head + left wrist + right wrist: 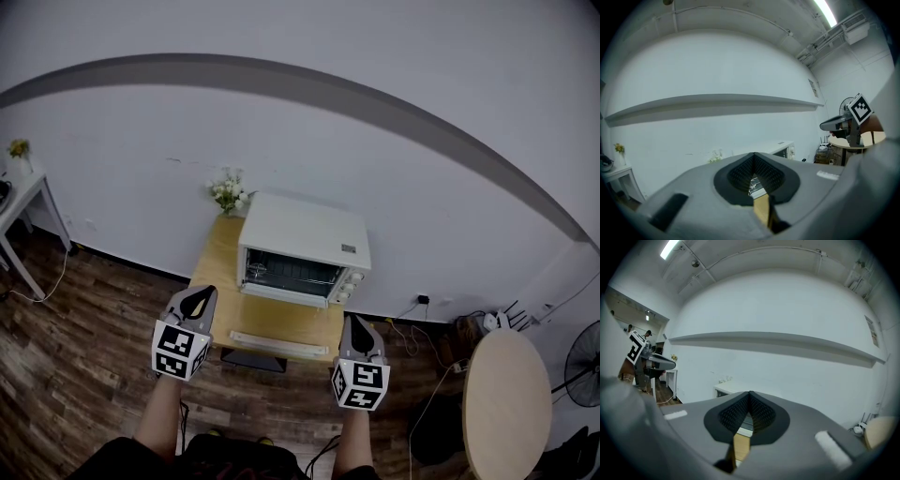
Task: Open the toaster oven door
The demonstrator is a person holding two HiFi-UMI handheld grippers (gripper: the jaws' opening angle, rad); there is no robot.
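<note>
The toaster oven (302, 251) stands at the back of the wooden counter (211, 272), against the white wall, with its front facing the person. A small bunch of flowers (228, 194) sits just beside its rear left corner. The left claw (198, 298) and the right claw (360, 326) hover near the counter's front edge, well apart. Both are pressed together and empty.
</note>
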